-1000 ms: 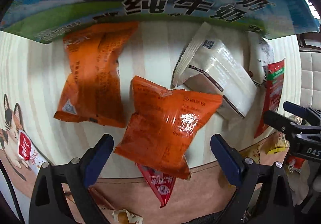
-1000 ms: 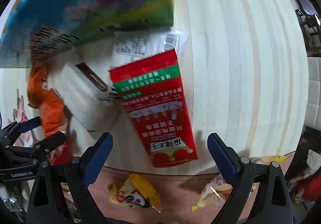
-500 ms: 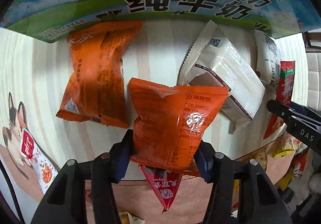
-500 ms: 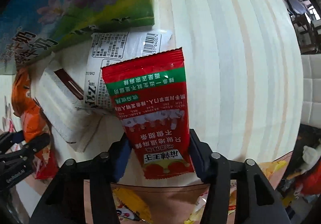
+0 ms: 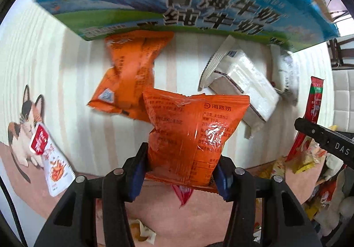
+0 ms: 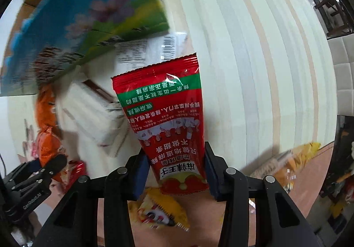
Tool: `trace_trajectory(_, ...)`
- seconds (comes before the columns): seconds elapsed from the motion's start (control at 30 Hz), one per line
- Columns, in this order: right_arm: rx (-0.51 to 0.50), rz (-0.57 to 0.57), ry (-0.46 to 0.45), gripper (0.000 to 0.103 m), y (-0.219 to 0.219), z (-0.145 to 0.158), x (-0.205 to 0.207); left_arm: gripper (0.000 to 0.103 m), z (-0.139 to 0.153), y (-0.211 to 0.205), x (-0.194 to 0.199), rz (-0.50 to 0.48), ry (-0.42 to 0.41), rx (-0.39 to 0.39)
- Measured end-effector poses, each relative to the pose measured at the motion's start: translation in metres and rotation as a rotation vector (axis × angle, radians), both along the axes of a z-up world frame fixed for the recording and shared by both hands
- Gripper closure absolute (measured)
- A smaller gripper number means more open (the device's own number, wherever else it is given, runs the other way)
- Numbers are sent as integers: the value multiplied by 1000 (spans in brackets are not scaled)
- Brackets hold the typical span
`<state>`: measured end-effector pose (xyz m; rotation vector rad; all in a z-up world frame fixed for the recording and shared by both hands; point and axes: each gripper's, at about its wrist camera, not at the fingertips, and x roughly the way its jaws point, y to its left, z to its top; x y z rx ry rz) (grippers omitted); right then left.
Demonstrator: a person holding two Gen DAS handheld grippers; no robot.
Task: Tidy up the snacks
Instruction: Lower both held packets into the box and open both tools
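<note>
Both tools are clamped on snack packets, each gripping the packet by its lower end so the rest stands clear of the surface. Left tool (image 5: 179,171) has its pads drawn in narrow against the two sides of an orange packet (image 5: 194,136), which sits at the middle of its view and rises toward 12 o'clock; this looks like a lift, since the packet's bottom edge hangs above the pink mat (image 5: 154,209). Right tool (image 6: 174,176) pinches a red packet (image 6: 168,127) the same way, printed text upside down, its top edge toward 12. On the striped surface (image 5: 73,83) behind, a second orange packet (image 5: 130,74) lies at 11 o'clock and a white packet (image 5: 241,89) at 2, both close under the blue milk carton (image 5: 177,5) at 12, probably where sorted snacks are being gathered. A small white sachet (image 5: 53,162) lies at 8 o'clock.
</note>
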<state>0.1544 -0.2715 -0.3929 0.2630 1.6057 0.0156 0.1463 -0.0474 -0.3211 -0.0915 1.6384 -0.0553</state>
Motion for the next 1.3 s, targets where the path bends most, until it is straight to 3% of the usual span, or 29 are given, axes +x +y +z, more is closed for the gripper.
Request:
trace_trajectory(0.33,175,27,-134,56,16,108,2,53,96,12,-11,48,-130,-146)
trace_trajectory(0.47,236,42,-183,56,31,156,19,53,141,13,29,40,-190,-166)
trace_trajectory(0.6,260,54,-209,56,53,187,52,53,158,25,71,38,-207,-142)
trace_trajectory(0.73,250,52,-221,56,74,193,104,53,151,41,120,47,-178,-106)
trace_trajectory(0.9,247,42,-187,56,97,176,162,53,112,57,172,31,-94,-39)
trace_trajectory(1.17,180,51,-103,56,120,118,230,53,43,63,192,11,34,31)
trace_trajectory(1.3,128,76,-86,56,132,93,256,52,25,64,191,4,49,35)
